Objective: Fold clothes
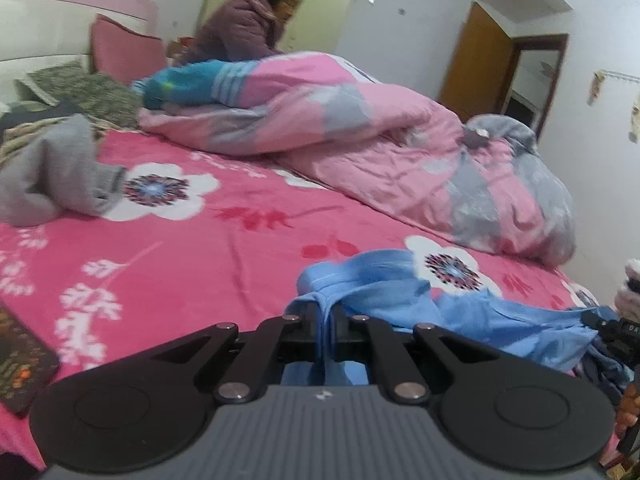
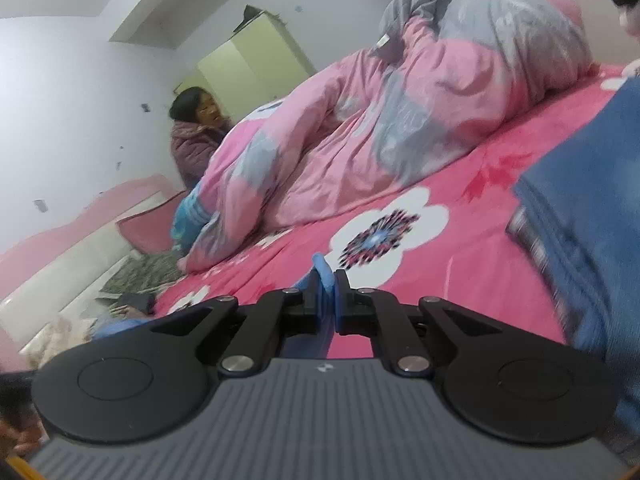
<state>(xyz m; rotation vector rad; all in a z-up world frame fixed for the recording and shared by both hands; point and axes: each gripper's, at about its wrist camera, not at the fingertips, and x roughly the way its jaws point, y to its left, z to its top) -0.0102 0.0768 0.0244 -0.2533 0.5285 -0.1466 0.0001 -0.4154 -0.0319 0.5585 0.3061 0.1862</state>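
Left wrist view: the left tool (image 1: 326, 320) is clamped on a fold of the light blue garment (image 1: 400, 296), which lies rumpled on the pink flowered bed (image 1: 180, 260); right wrist view: the right tool (image 2: 327, 294) pinches a blue edge of that garment (image 2: 323, 270) above the bed (image 2: 460, 280), a pink-grey quilt (image 2: 380, 120) beyond.

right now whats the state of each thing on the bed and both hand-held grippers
left hand-held gripper: shut on the light blue garment
right hand-held gripper: shut on a fold of light blue fabric
light blue garment: crumpled, unfolded, one edge pinched
grey garment: bunched in a heap, not folded
pink and grey quilt: rumpled, piled along the far side
bed sheet: spread flat
wooden door: open
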